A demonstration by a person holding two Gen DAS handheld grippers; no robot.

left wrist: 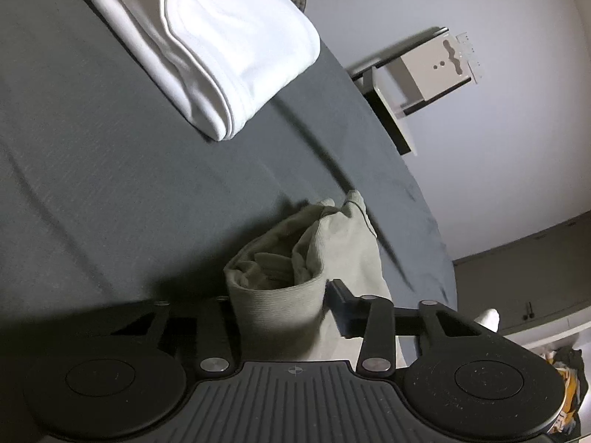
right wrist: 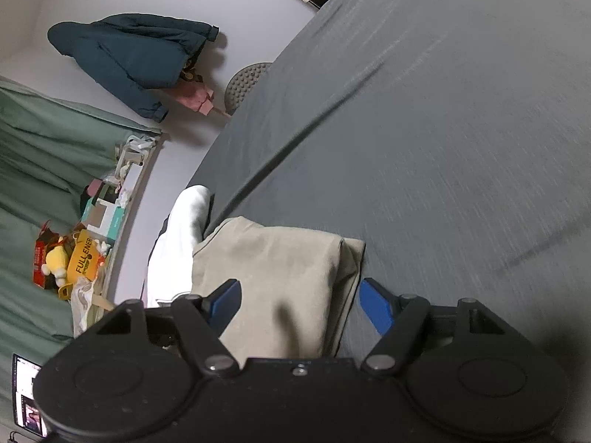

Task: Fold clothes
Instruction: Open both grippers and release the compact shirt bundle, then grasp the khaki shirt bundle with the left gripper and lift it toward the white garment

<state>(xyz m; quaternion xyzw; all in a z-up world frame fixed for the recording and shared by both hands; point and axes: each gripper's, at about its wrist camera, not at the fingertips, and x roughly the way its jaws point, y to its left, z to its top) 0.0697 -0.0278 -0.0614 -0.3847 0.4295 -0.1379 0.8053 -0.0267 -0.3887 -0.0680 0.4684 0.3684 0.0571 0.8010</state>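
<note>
Grey surface (left wrist: 110,184) fills most of both views. Folded white garment (left wrist: 207,48) lies on it at 11 o'clock in left wrist view, well apart from beige garment (right wrist: 273,280), bunched at surface edge by 6 o'clock. Left gripper (left wrist: 280,295) pinches its ribbed cuff; right gripper (right wrist: 299,299) spread w/ fingers either side of the cloth

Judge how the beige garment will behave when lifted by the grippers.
Probably floppy: the beige garment bunches and sags between the left gripper fingers. Likely light, soft fabric. It should drape off the bed edge, as its hanging part suggests.
</note>
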